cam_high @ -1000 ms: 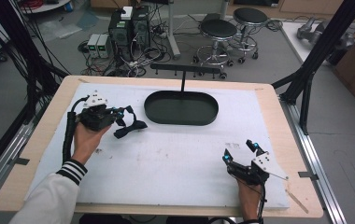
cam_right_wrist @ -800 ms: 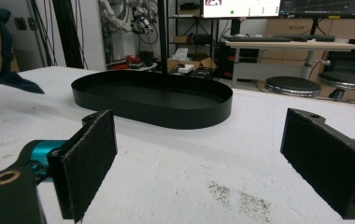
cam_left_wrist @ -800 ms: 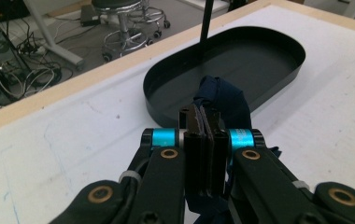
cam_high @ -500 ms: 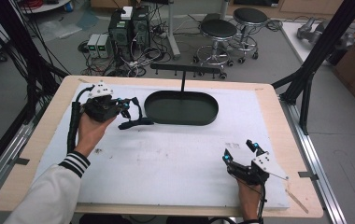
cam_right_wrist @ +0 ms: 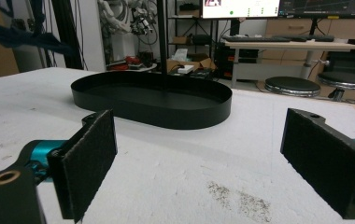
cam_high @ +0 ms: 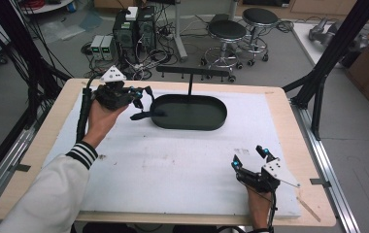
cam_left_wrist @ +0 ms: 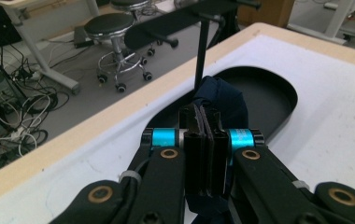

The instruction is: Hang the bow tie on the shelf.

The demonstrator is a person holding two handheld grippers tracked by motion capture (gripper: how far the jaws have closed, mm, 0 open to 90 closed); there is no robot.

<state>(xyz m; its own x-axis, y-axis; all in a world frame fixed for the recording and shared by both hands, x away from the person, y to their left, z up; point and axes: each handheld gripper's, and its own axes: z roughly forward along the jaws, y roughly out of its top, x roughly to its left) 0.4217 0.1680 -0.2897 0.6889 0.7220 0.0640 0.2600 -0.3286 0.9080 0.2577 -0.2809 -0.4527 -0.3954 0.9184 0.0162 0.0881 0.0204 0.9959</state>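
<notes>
The left gripper (cam_left_wrist: 202, 140) is closed on a dark blue cloth (cam_left_wrist: 222, 100); it looks soft and light, pinched at a fold. The right gripper (cam_right_wrist: 203, 163) is open.

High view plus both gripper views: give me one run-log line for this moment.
left gripper: shut on dark cloth, at tray's rim | right gripper: open, empty, near table edge | black tray: empty
</notes>
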